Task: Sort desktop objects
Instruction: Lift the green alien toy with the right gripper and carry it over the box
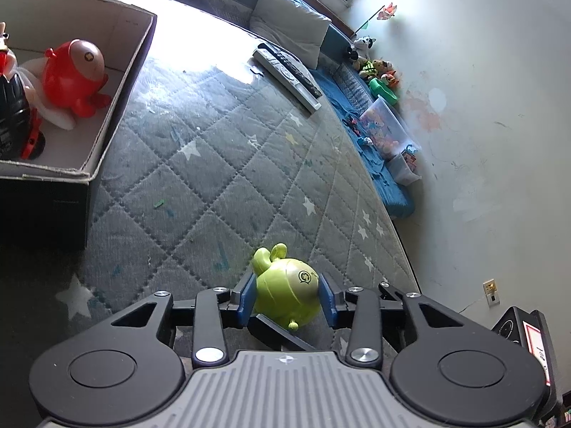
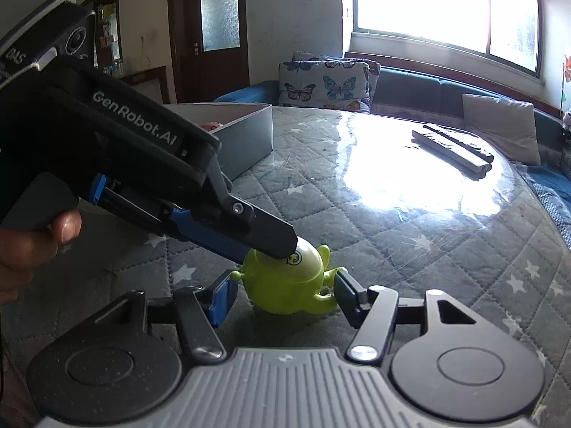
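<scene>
The green toy (image 1: 287,294) was a round, glossy lime figure with a paler face patch bearing a small round emblem, stubby limbs and a small knob at one end. It lay on its side on the quilted, star-printed worktop (image 1: 221,178), right between your left fingers (image 1: 248,297).

Your left gripper (image 1: 291,297) was clenched on the toy: both blue pads pressed against its flanks, the fingers only as far apart as the toy's body.

Your right gripper (image 2: 283,297) stood spread wide around the same toy, seen there as (image 2: 291,281). Its blue-padded finger (image 2: 221,297) sat just beside the toy's knob, and the other finger was near one stubby limb; you could not tell whether either touched.

Well ahead and to the left of your left fingers stood a cardboard box (image 1: 117,82) holding a red toy (image 1: 73,78). Far ahead lay two remotes (image 1: 289,71) on the worktop.
</scene>
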`<act>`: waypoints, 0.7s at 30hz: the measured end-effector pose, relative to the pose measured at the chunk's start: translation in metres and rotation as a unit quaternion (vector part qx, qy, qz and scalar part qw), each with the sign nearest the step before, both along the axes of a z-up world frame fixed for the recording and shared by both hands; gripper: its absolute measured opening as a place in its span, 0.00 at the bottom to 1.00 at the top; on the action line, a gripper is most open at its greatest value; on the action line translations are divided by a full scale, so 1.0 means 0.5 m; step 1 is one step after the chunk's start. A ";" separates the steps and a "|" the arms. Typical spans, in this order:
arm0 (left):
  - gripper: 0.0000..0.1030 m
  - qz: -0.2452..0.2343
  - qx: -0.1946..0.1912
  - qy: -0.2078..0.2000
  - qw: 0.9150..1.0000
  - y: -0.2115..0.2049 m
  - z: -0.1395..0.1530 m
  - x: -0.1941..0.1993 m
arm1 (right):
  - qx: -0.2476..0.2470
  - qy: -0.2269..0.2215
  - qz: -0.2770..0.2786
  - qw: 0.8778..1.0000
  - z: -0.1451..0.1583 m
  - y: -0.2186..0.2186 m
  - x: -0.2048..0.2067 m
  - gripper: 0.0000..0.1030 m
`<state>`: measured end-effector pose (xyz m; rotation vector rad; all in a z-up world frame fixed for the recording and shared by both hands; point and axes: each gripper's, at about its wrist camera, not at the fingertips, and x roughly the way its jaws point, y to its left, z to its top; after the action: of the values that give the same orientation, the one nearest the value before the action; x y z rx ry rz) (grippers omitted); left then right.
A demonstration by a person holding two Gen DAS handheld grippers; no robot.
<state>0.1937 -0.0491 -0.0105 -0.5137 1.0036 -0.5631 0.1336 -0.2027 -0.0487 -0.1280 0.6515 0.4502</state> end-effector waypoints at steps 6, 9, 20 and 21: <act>0.41 -0.015 0.018 -0.017 1.000 -0.010 0.006 -0.012 | 0.000 0.005 -0.005 1.000 -0.002 0.002 -0.005 0.55; 0.41 -0.020 0.021 -0.022 0.999 -0.002 0.011 -0.022 | -0.001 0.006 -0.003 1.000 0.002 0.009 -0.011 0.54; 0.41 0.038 0.019 -0.078 0.996 0.118 0.099 -0.068 | -0.008 -0.041 0.064 0.997 0.084 0.117 -0.004 0.54; 0.41 0.048 0.020 -0.085 0.995 0.136 0.111 -0.072 | -0.008 -0.048 0.074 0.996 0.095 0.135 0.001 0.54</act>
<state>0.1579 0.0189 0.0452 -0.4680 0.8226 -0.4905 0.1343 -0.1353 -0.0013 -0.2137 0.5544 0.5785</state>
